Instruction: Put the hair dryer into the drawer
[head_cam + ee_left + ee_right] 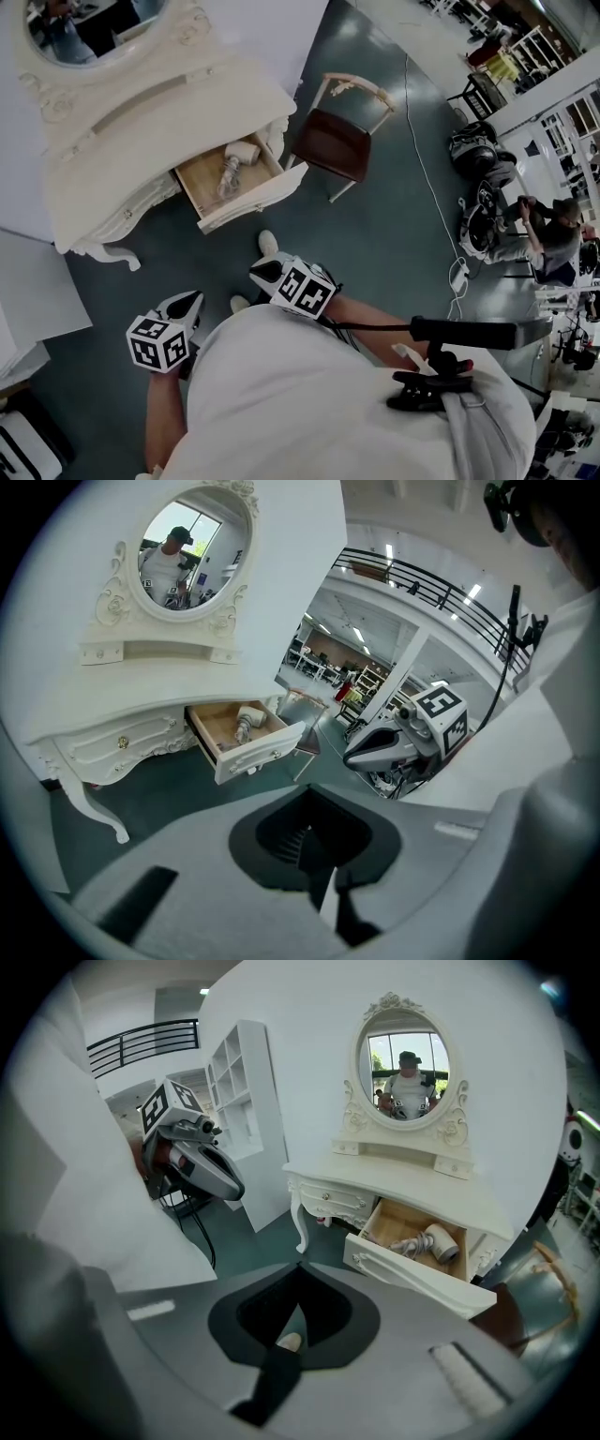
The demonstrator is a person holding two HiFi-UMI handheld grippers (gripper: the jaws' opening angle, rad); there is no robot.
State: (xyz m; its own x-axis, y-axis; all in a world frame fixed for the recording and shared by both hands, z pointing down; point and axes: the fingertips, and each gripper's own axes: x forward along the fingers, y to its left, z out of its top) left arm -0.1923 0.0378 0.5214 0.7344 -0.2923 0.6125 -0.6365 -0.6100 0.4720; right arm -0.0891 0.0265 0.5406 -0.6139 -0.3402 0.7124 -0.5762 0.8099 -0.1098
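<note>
Tools: your left gripper (190,302) and right gripper (266,273) are both closed, holding nothing | Hair dryer (239,157): ahead of both tools, well apart, lying in the open drawer (246,212) | Handling: probably light, rigid, smooth plastic; grip its handle | Writing: none legible

White dressing table (141,131) stands on dark green floor (375,244), far left. Its drawer (251,203) is pulled open, hair dryer (242,155) lying inside. Brown-seat chair (330,141) on floor just right of drawer.
</note>
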